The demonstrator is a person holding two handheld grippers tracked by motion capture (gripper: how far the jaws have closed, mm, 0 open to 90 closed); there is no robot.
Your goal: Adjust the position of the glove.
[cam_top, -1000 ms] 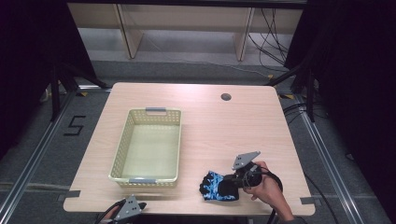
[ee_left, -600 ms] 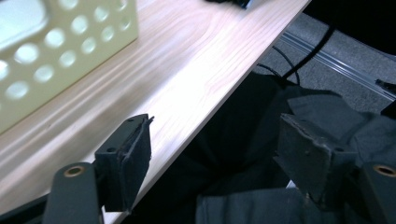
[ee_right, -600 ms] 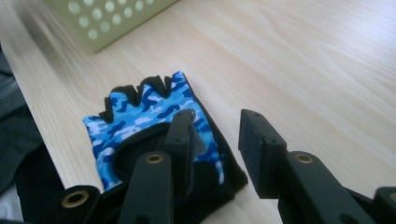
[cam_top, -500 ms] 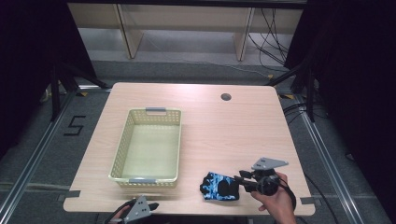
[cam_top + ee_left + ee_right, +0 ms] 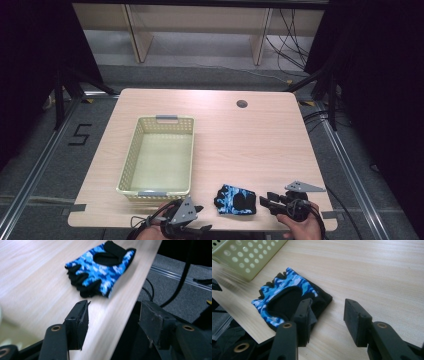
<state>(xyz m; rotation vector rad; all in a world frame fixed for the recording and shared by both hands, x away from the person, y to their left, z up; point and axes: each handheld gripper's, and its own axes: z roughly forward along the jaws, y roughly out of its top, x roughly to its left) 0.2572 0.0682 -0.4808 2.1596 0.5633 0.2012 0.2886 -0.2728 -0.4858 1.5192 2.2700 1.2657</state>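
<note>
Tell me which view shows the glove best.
The left gripper view: the glove lies whole and unblocked near the table edge, its blue pattern and black finger ends clear. In the right gripper view the glove is partly behind one of the tongs. In the high view the glove is small.

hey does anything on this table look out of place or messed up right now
Nothing looks damaged or spilled. The blue camouflage glove lies flat near the table's front edge, outside the basket. Both the left gripper and right gripper are open, holding nothing.
</note>
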